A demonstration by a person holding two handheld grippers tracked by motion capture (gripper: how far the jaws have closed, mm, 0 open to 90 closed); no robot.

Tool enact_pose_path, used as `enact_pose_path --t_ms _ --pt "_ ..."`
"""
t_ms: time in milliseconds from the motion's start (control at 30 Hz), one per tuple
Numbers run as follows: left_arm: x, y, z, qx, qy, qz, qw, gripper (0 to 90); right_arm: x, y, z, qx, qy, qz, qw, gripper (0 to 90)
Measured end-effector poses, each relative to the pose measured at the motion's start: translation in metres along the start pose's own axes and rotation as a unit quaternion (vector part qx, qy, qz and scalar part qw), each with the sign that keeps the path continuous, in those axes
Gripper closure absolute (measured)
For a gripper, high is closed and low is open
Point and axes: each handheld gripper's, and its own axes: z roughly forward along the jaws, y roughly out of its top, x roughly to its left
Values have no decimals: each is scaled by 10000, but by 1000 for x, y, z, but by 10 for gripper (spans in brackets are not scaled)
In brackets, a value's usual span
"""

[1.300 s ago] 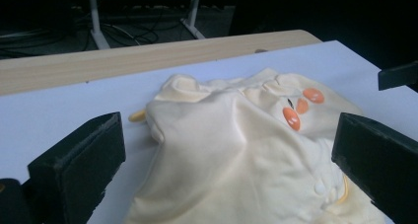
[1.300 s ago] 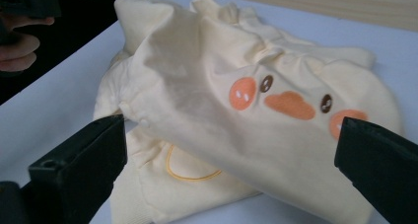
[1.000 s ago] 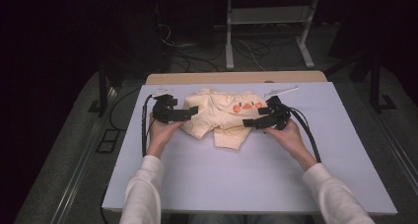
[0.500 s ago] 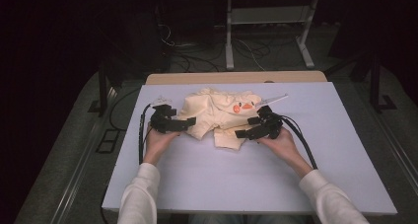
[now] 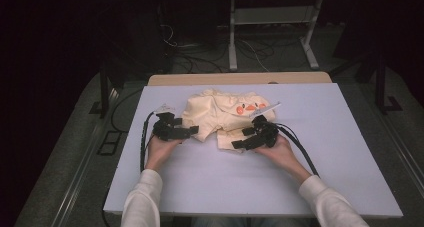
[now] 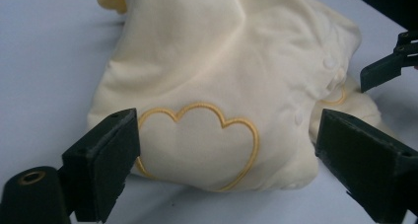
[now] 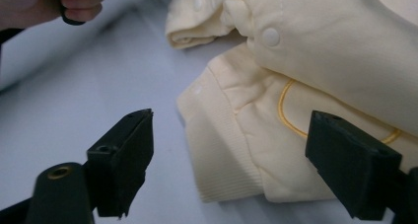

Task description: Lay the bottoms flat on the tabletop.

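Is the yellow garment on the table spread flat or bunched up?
Bunched up: the garment lies in a rumpled heap, with folds and a cuff tucked under it.

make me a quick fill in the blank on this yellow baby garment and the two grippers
1. The pale yellow garment lies on a ____ table.
2. The outline stitched on the cloth between the left gripper jaws is ____ in colour.
3. The right gripper faces a ribbed ____ of the garment.
4. The jaws of both grippers stand ____.

Missing words: white; yellow; cuff; open
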Motion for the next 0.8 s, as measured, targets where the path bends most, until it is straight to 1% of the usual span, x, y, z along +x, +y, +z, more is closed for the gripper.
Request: enact_pose_path --t_ms 167,267,300,367,400,433,467,500,567,633,700,767,800 --pt "3 -5 4 142 -3 2 9999 145 -2 -2 8 109 -235 -148 9996 268" --pt "4 -7 5 207 14 53 9998 196 -3 -4 11 174 -386 -190 9989 331" --pt "4 -7 5 228 34 56 9997 229 -3 -4 11 176 -468 -217 9985 368" --pt "4 -7 6 215 39 46 9997 270 -3 -5 12 161 -530 -235 9982 410" --pt "4 -7 7 230 77 55 9997 308 -3 -5 12 159 -589 -264 9978 448" --pt "3 -7 7 236 71 69 9997 333 -3 -6 12 171 -649 -280 9973 472" --pt "2 -7 7 241 60 99 9996 361 -2 -6 12 174 -702 -329 9968 493" --pt "2 -7 8 247 58 165 9995 408 -1 -7 12 188 -716 -332 9967 522" --pt "0 -7 9 260 47 239 9994 457 0 -8 12 191 -772 -363 9962 564" --pt "-2 -7 11 263 14 301 9992 525 1 -8 12 190 -807 -406 9957 621" --pt "-6 -7 15 325 -12 363 9988 589 3 -10 12 154 -871 -461 9950 672" --pt "-9 -7 19 402 24 454 9982 643 4 -11 12 98 -906 -434 9949 712" --pt "-11 -6 20 410 64 463 9981 671 4 -12 12 77 -927 -429 9947 733"
